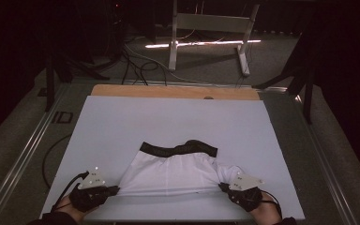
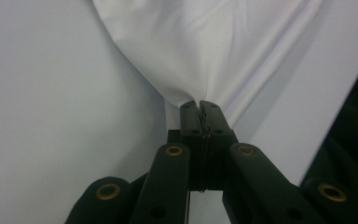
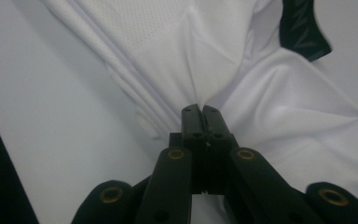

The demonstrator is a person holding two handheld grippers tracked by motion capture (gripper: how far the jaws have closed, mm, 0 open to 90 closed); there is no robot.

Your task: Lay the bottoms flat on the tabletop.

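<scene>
White table point(image 1: 122, 122), both grippers clamping shorts point(image 1: 173, 171)

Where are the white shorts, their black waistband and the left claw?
white shorts point(image 1: 171, 176), high view, middle of the white cloth.
black waistband point(image 1: 178, 149), high view, middle of the dark band at the far edge.
left claw point(image 2: 200, 106), left gripper view, tips shut on the cloth.

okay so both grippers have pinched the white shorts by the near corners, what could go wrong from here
The left gripper and right gripper each pinch only a thin bit of the white shorts, so the fabric might slip out under tension. The hem lies near the front edge of the white table, so a dropped corner could slide off.
</scene>
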